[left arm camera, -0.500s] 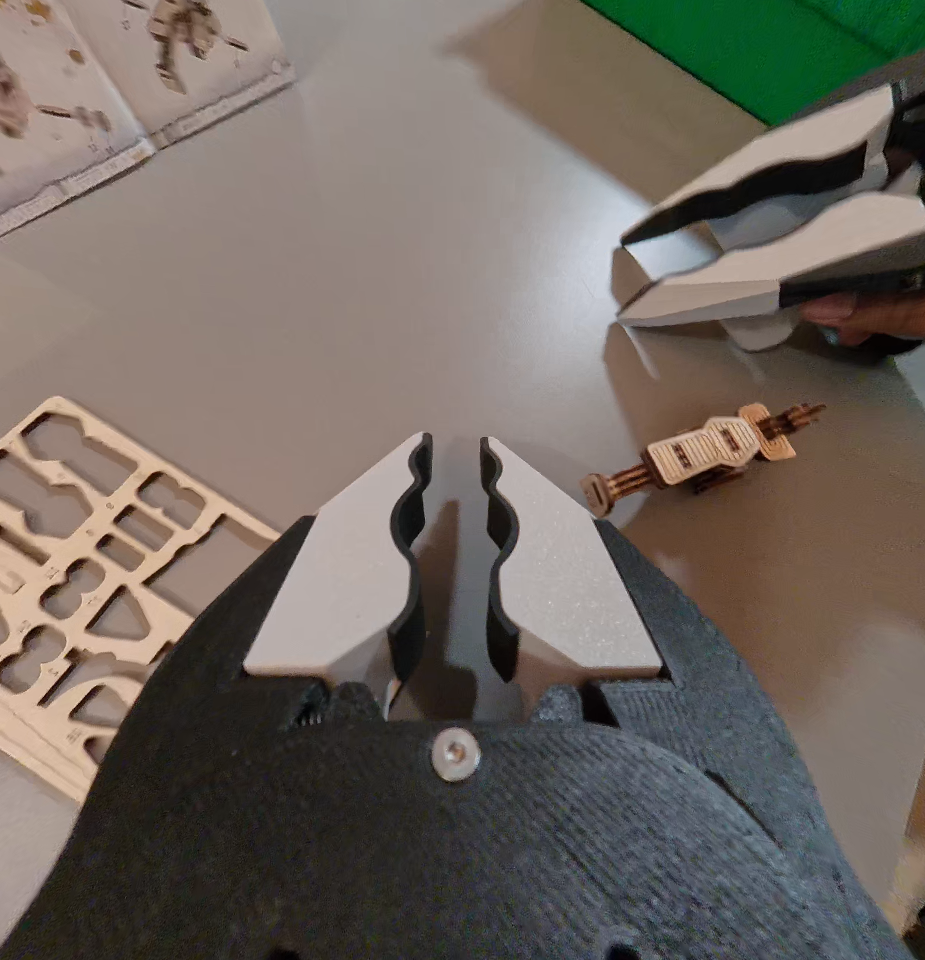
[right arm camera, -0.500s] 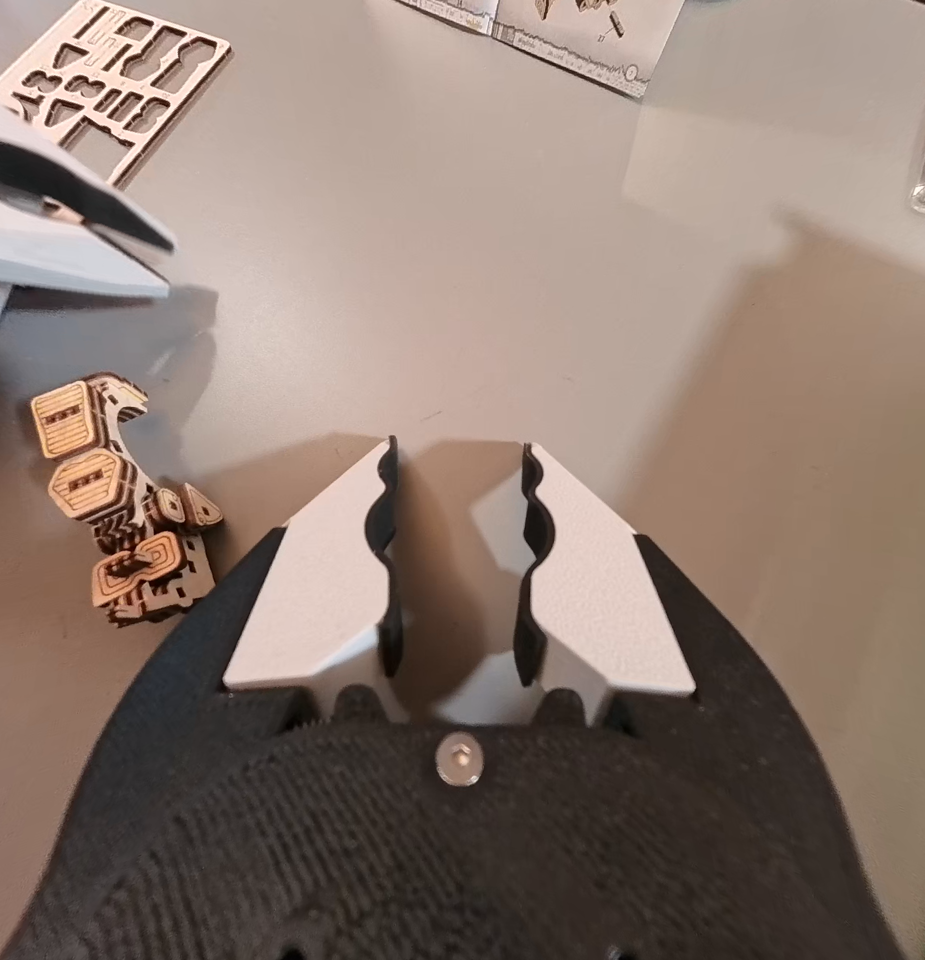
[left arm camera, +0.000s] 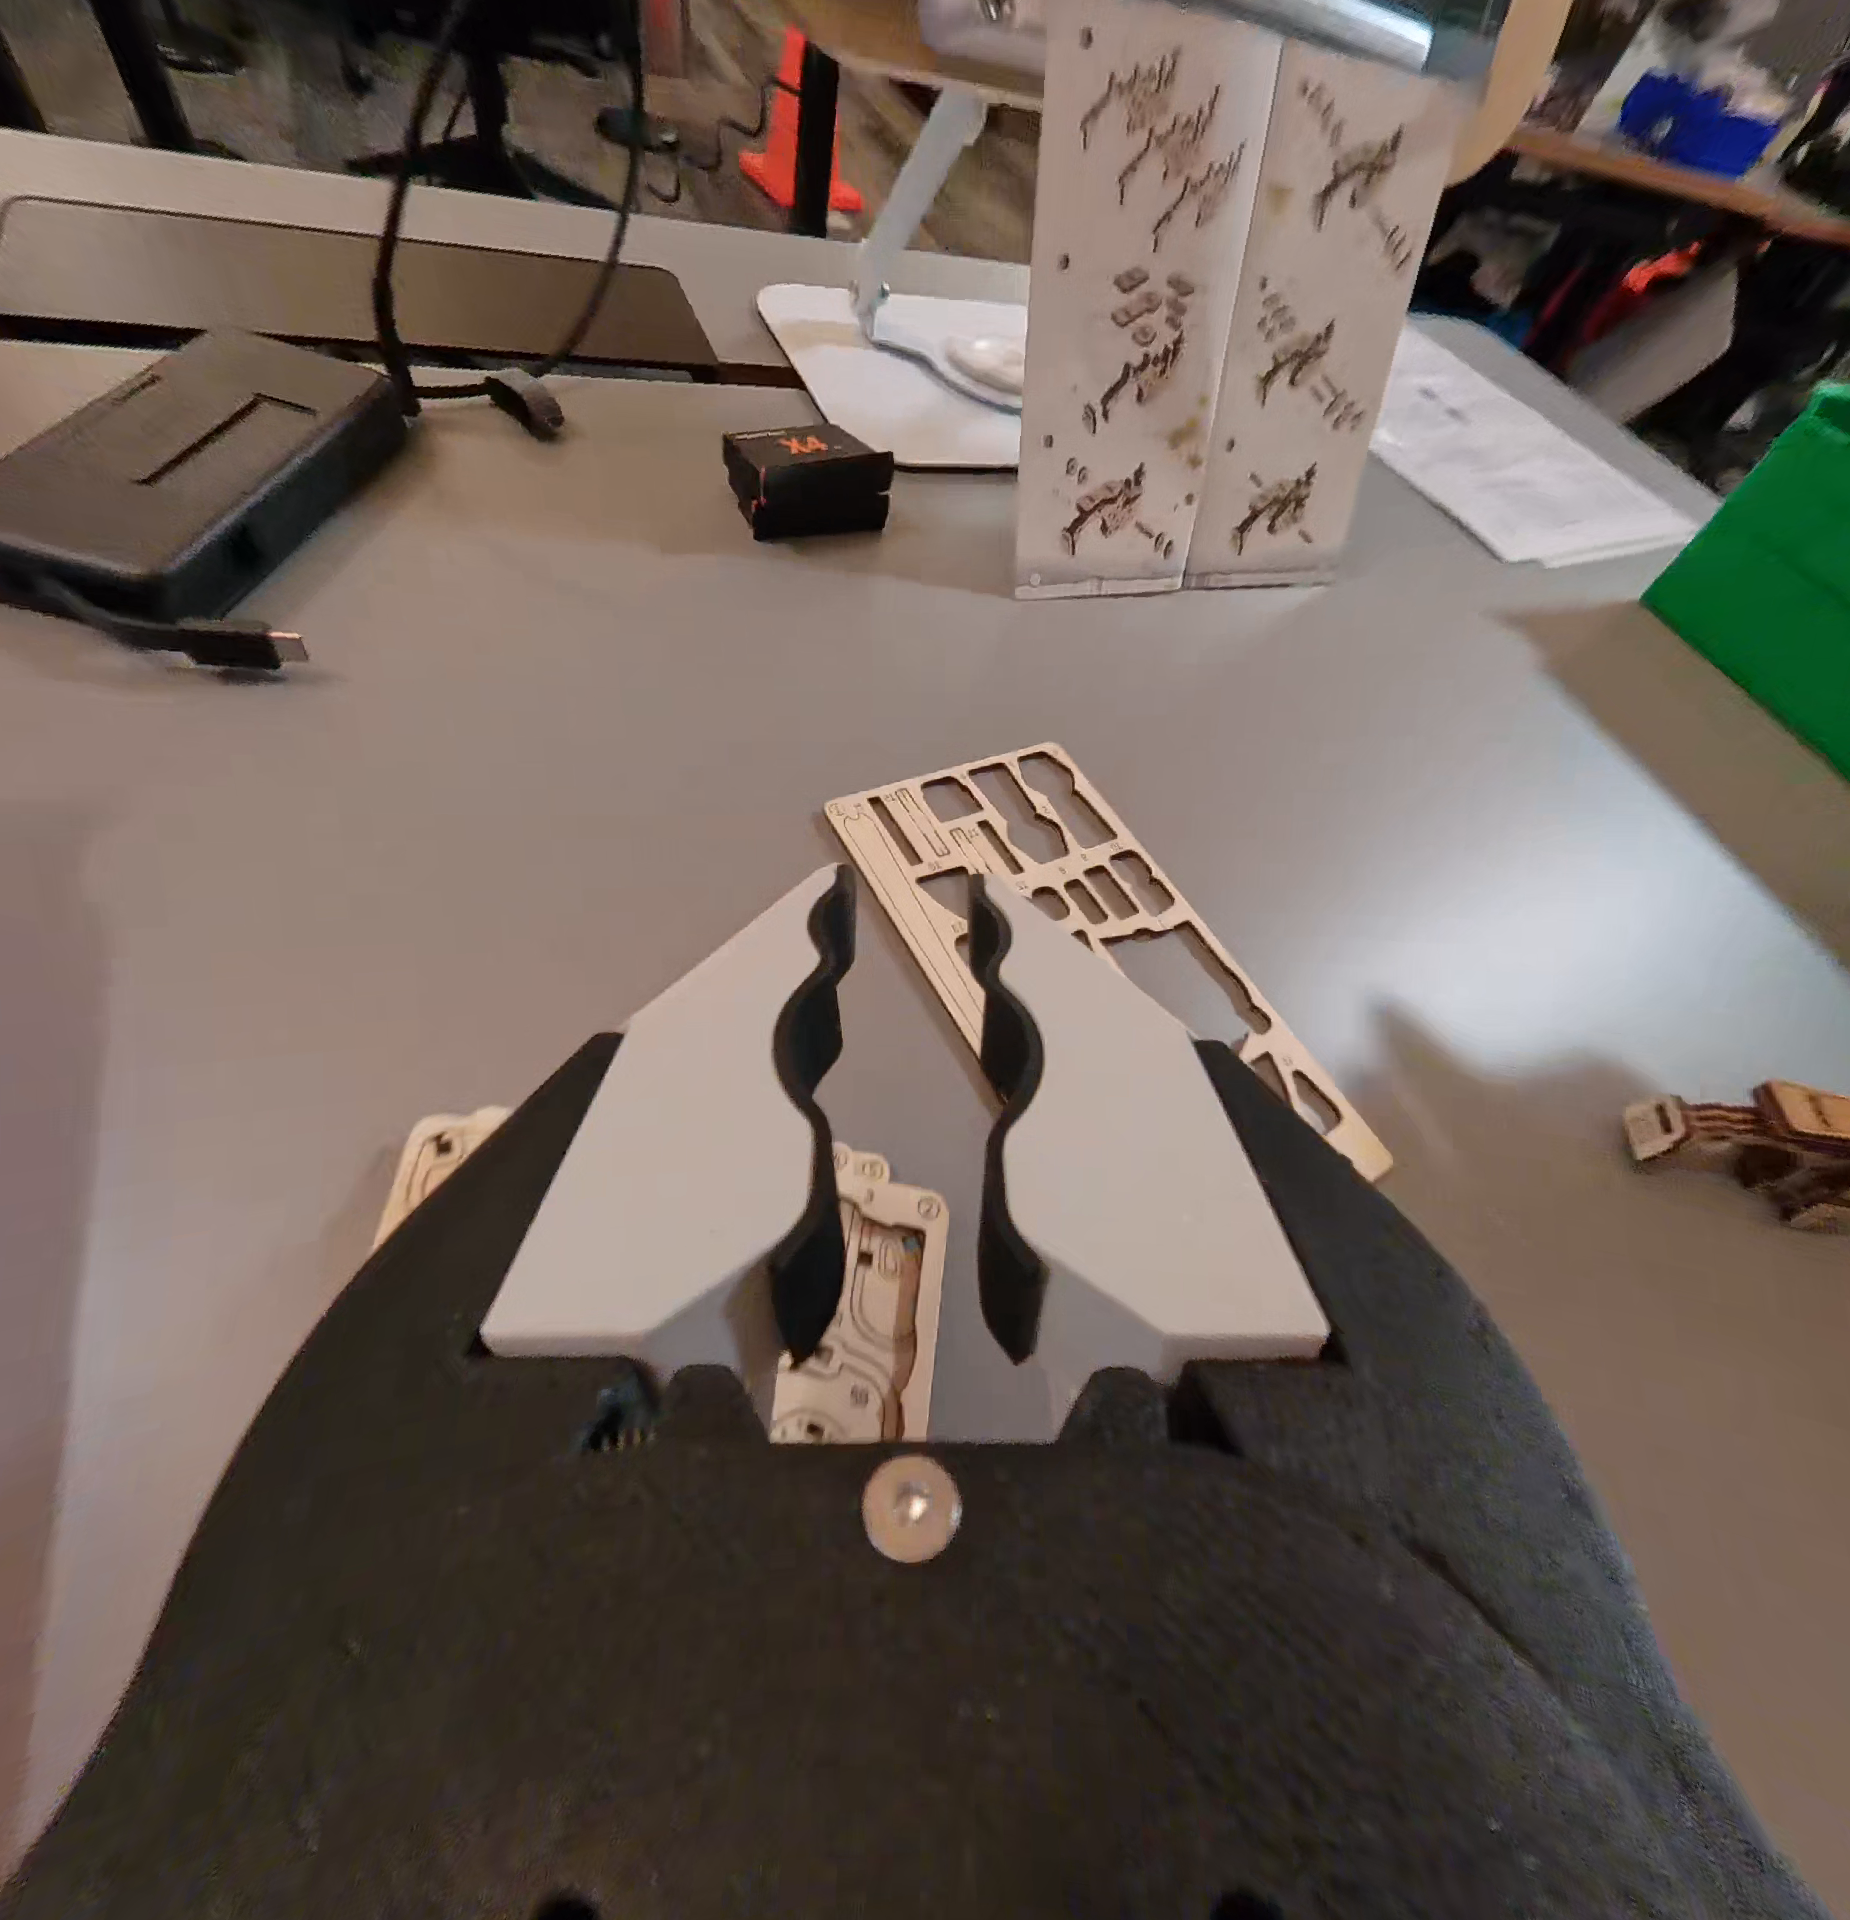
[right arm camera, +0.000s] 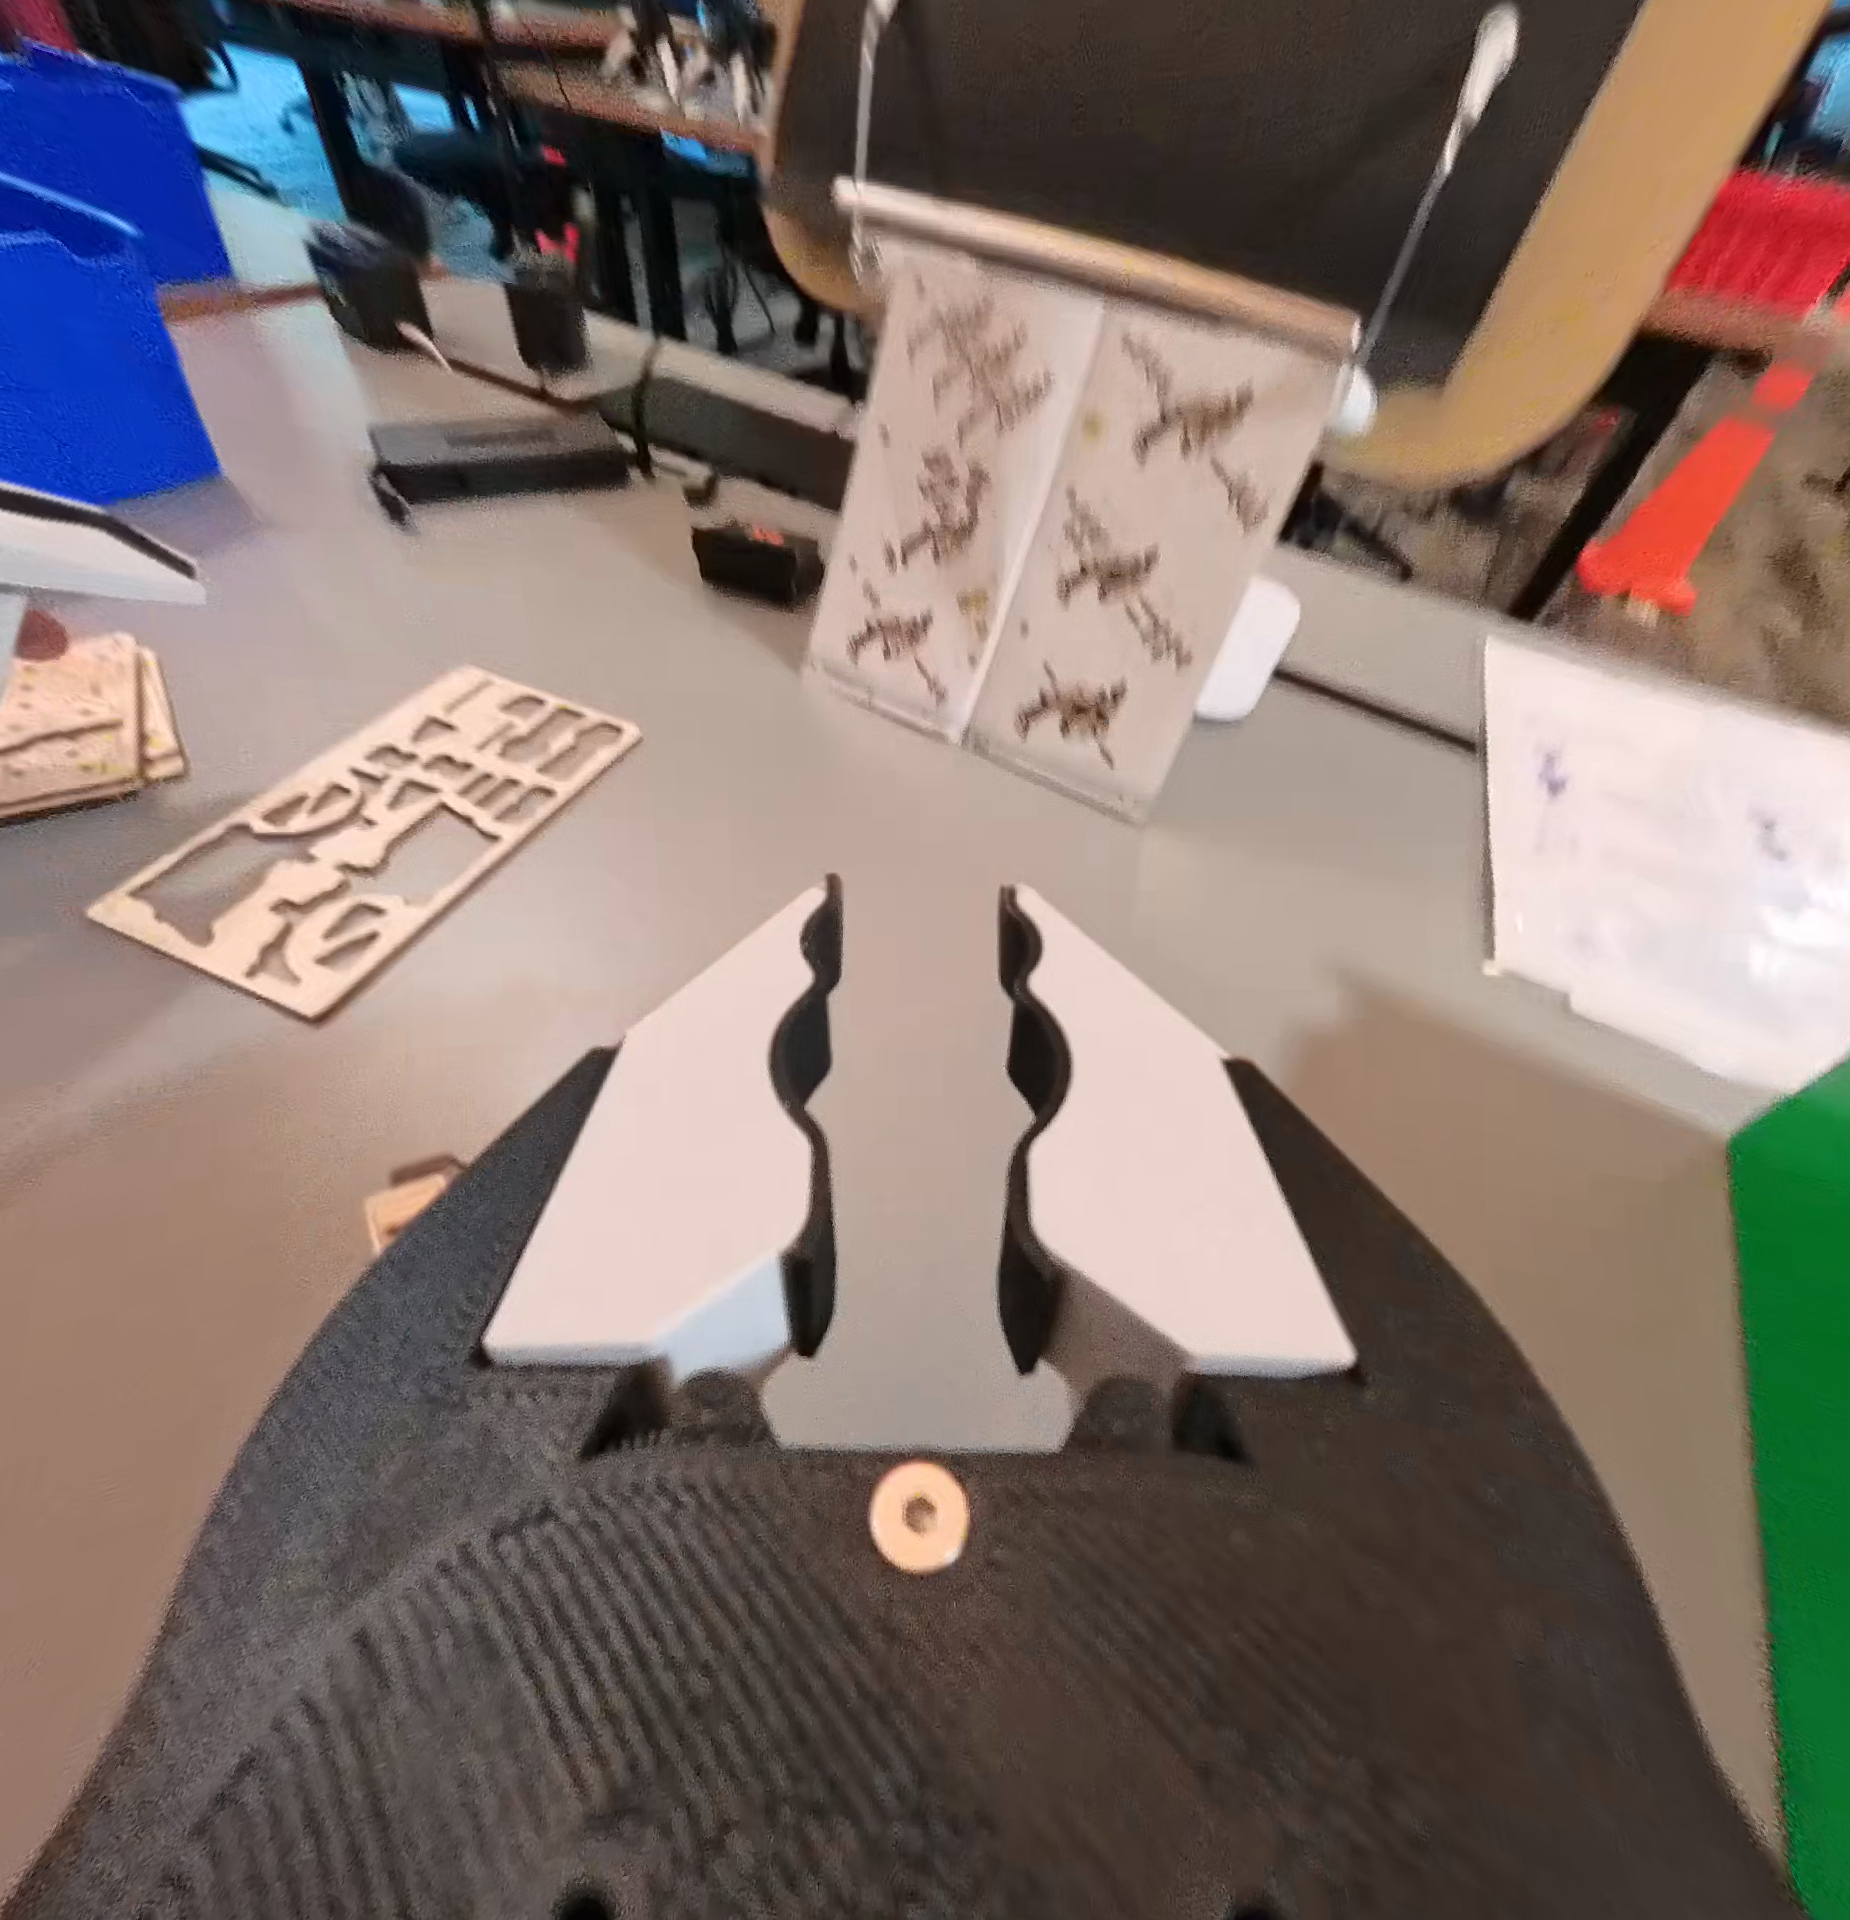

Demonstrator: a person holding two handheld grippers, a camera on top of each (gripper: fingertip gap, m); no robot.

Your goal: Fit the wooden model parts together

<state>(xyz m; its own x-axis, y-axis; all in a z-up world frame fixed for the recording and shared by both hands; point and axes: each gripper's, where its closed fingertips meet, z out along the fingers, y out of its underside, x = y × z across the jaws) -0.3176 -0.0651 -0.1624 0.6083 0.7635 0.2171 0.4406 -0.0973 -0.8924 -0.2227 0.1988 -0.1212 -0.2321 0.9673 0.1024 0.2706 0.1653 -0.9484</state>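
Note:
The part-built wooden model (left arm camera: 1773,1148) lies on the grey table at the far right of the left wrist view; in the right wrist view only a corner of it (right arm camera: 407,1195) shows beside my gripper body. My left gripper (left arm camera: 905,883) is open and empty, above a punched-out wooden sheet (left arm camera: 1097,914) and a stack of uncut part sheets (left arm camera: 879,1299). My right gripper (right arm camera: 916,888) is open and empty over bare table. The punched-out sheet (right arm camera: 370,842) lies to its left, with the stack of sheets (right arm camera: 69,727) under the other gripper's fingers (right arm camera: 69,551).
An instruction leaflet (left arm camera: 1201,312) stands upright at the back, also in the right wrist view (right arm camera: 1056,540). A small black box (left arm camera: 807,483), a black device with cables (left arm camera: 173,468), a green box (left arm camera: 1794,582) and papers (right arm camera: 1679,883) sit around the table. One gripper's finger ends stand about 30 centimetres off the other's.
Both grippers have tilted up and pulled back from the model, so the views now show the far table and room. The left gripper swung left over the sheets. Both stay open.

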